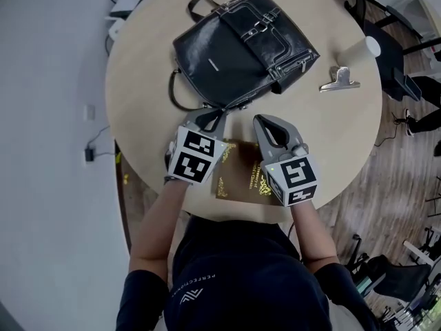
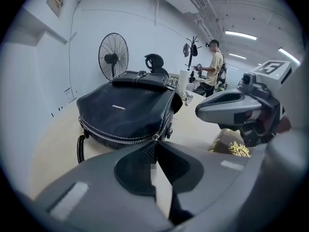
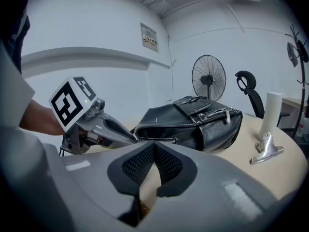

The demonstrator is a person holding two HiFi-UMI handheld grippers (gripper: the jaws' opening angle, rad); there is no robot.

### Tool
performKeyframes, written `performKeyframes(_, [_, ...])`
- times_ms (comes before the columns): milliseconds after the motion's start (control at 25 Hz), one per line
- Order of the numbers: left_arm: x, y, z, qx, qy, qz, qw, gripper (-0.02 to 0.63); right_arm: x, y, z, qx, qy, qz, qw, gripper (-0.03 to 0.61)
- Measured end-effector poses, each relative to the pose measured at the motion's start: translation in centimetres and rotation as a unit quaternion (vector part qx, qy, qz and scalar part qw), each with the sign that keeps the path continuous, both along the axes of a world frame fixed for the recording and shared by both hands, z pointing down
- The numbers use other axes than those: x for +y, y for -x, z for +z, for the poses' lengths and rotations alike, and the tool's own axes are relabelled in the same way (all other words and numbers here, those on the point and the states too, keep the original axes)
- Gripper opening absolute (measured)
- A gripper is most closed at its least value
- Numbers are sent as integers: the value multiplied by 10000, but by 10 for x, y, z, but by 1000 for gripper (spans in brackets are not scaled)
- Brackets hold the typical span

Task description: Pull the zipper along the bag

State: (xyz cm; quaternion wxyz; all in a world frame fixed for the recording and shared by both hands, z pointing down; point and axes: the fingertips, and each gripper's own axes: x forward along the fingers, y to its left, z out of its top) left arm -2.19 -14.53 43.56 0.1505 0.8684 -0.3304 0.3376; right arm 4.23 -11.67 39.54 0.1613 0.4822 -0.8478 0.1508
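Black bag (image 1: 241, 47); left tongs (image 1: 211, 116) clenched on its zipper pull (image 2: 155, 137); right tongs (image 1: 260, 120) clenched, empty.

Bright even indoor light, ceiling strip lights (image 2: 240, 35) glaring, soft shadows, fisheye warping, dark rounded corners, near foreground blurred

the bag (image 1: 241, 47) lies on the table (image 1: 145, 81) toward its far edge; a clip (image 1: 340, 80) sits right of the bag, near the right edge; a booklet (image 1: 242, 178) lies at the near edge, before the bag.
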Motion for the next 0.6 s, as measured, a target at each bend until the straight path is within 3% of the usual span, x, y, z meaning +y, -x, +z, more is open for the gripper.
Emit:
performKeyframes(200, [-1,1,1,-70,-40,107,9999,29,-4,2,1,-128,47,-22,9999,6])
performKeyframes(280, [0,1,1,-68,-57,146,9999,29,-7,5,1,-199,78,-57,9998,54])
performKeyframes(600, [2,0,1,33,-147,351,9993,29,-22,20,-3,-544,187,-190,9982,66])
